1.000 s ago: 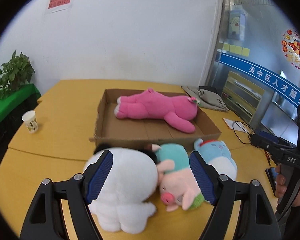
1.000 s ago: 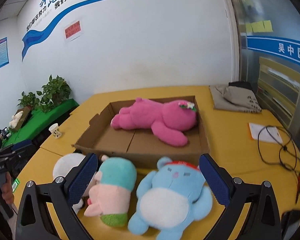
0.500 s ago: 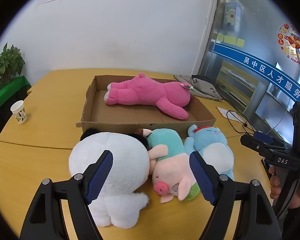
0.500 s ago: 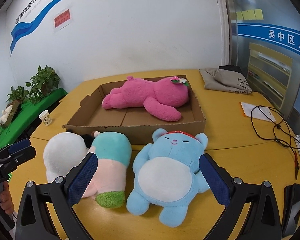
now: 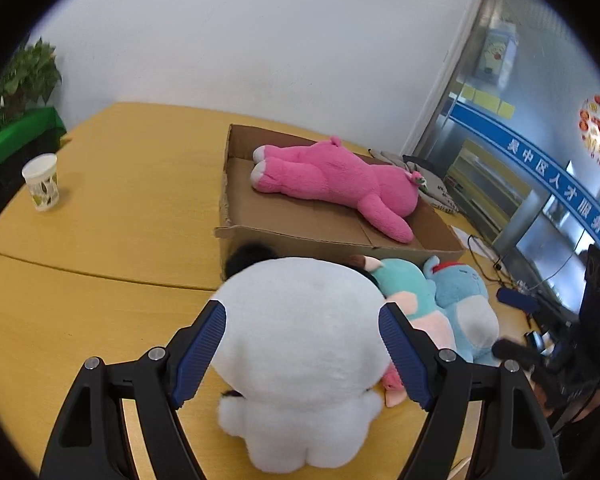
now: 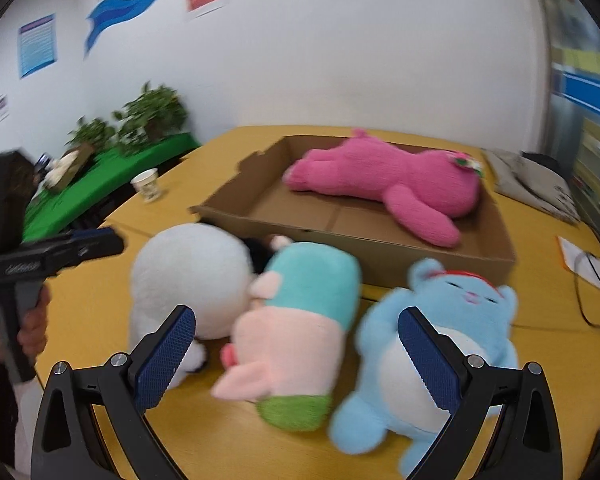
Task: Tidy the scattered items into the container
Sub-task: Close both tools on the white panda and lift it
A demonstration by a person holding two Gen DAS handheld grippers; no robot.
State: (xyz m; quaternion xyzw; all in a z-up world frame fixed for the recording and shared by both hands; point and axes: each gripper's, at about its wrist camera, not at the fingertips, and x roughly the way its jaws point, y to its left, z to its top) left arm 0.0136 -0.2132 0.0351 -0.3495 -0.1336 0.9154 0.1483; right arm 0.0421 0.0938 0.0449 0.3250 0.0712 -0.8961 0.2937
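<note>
A shallow cardboard box (image 5: pixel 332 240) (image 6: pixel 380 244) on the yellow table holds a pink plush (image 5: pixel 332 180) (image 6: pixel 384 176). In front of it lie a white plush (image 5: pixel 300 344) (image 6: pixel 188 280), a teal-and-pink pig plush (image 5: pixel 408 296) (image 6: pixel 296 324) and a blue plush (image 5: pixel 464 312) (image 6: pixel 440 348). My left gripper (image 5: pixel 302 356) is open, its pads on either side of the white plush. My right gripper (image 6: pixel 296 360) is open, straddling the pig plush.
A paper cup (image 5: pixel 41 182) (image 6: pixel 148 186) stands on the table at the left. Folded grey cloth (image 5: pixel 428 184) (image 6: pixel 532 184) lies behind the box. Cables and paper (image 6: pixel 588 272) lie at the right. Plants on a green-covered surface (image 6: pixel 112 168) stand at the far left.
My left gripper has shifted left and now straddles the white plush. My right gripper has swung left from the blue plush to the pig plush.
</note>
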